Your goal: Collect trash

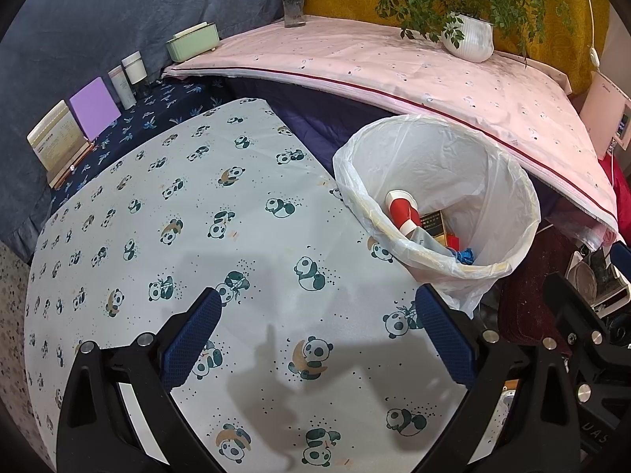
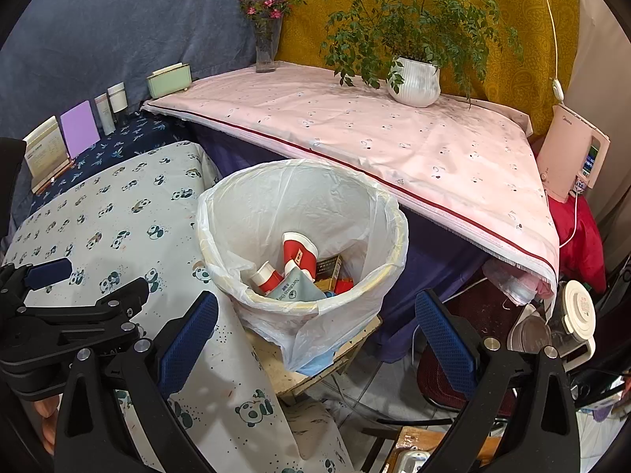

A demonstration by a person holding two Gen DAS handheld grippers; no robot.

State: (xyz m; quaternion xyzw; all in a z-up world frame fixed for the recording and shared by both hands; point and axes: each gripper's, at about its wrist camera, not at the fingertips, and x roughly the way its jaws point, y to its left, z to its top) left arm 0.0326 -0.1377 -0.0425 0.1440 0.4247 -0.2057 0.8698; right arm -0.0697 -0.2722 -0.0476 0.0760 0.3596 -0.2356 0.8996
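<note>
Beside the panda-print tablecloth [image 1: 165, 236], the white-lined round waste bin [image 2: 303, 213] is sitting open-mouthed, catching red paper cups [image 2: 297, 254]. Both the left gripper [image 1: 315, 315] and right gripper [image 2: 315, 315] are hovering wide and empty, probably because nothing loose is lying on the cloth.

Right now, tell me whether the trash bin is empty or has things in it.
Has things in it. The trash bin holds red-and-white cups, a dark box and a grey pouch, well below the rim.

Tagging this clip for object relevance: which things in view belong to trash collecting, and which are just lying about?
Belongs to the job:
- lined trash bin
- red-and-white paper cups, dark carton, grey pouch inside it
- both open, empty grippers

Just lying about:
- potted plant
- flower vase
- green tissue box
- purple card
- pink appliance
</note>
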